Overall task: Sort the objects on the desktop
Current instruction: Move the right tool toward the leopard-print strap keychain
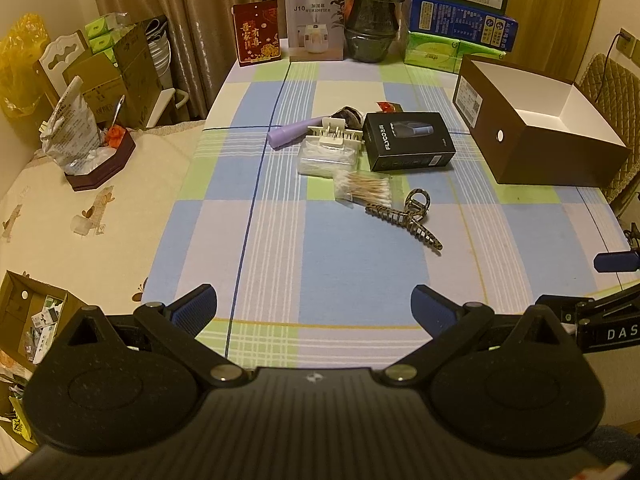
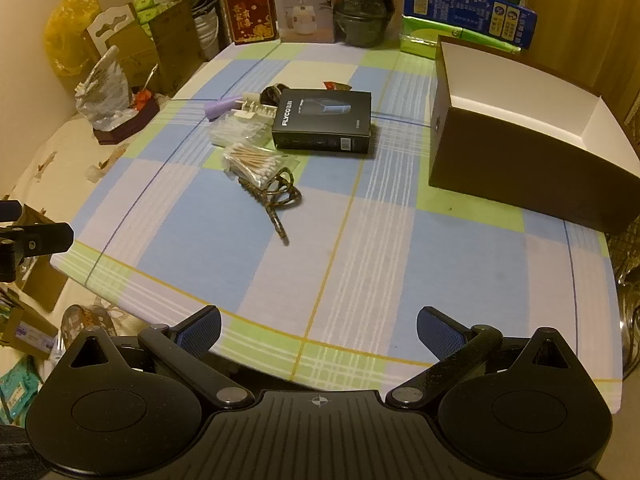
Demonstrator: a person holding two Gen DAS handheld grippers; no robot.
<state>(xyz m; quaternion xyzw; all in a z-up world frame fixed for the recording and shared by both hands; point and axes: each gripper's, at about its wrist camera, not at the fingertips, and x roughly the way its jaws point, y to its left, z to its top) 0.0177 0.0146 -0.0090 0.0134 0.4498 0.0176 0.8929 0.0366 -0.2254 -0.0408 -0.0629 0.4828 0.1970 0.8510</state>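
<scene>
A small pile lies mid-table on the checked cloth: a black FLYCO box (image 1: pixel 410 141) (image 2: pixel 324 120), a bag of cotton swabs (image 1: pixel 365 189) (image 2: pixel 256 163), a brown hair claw clip (image 1: pixel 412 216) (image 2: pixel 276 196), a purple tube (image 1: pixel 290 133) (image 2: pixel 220 106), a clear swab box (image 1: pixel 326 158) and a white comb-like piece (image 1: pixel 334 132). An open brown box (image 1: pixel 536 120) (image 2: pixel 528 136) with a white inside stands at the right. My left gripper (image 1: pixel 314 306) and right gripper (image 2: pixel 318 328) are open and empty above the table's near edge, well short of the pile.
Cartons, a humidifier box (image 1: pixel 315 24), a dark jar (image 1: pixel 374 12) and tissue packs (image 1: pixel 436 50) line the table's far edge. A cream-covered surface at the left holds a maroon tray (image 1: pixel 102 164) with a bag. A chair (image 1: pixel 612 92) stands at the right.
</scene>
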